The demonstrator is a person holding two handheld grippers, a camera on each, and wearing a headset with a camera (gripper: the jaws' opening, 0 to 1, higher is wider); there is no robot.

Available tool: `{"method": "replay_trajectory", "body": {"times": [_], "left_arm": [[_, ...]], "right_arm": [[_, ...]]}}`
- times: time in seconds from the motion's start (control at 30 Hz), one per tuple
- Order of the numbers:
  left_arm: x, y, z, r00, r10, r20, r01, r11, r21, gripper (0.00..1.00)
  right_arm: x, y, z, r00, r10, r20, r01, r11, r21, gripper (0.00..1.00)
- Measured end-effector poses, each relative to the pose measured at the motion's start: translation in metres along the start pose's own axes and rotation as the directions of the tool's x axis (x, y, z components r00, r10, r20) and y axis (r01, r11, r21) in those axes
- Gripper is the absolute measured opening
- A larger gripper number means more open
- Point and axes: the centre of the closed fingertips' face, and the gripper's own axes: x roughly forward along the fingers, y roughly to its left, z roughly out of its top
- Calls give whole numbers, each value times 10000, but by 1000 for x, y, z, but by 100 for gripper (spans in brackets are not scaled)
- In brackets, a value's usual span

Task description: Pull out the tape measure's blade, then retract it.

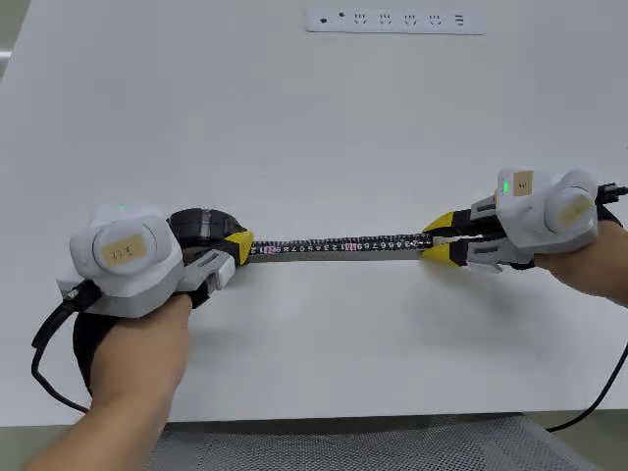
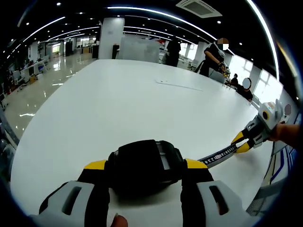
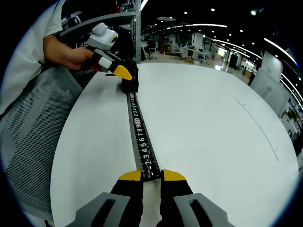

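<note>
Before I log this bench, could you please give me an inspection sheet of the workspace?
Surface: white table, plain.
Job's things: tape measure case; blade pulled out between the grippers.
Clutter: power strip at the far edge.
Grippers: left hand-held gripper shut on the case; right hand-held gripper shut on the blade's end.
Cables: black cable trailing from the left gripper, another near the right.
Surroundings: mesh chair; open office with people.

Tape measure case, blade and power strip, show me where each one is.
tape measure case (image 2: pixel 144 163), left gripper view, middle of its black top.
blade (image 3: pixel 140 137), right gripper view, numbered face about mid-length.
power strip (image 1: pixel 394 20), head view, middle of its white body.
</note>
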Motion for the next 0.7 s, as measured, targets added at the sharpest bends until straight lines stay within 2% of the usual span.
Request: {"method": "replay_trajectory", "body": {"times": [0.7], "left_arm": [[0,0,-1,9999,-97,-30,97,9999,-58,56]], "right_arm": [[22,8,26,9986,414,319,-411,9991,-111,9]]}}
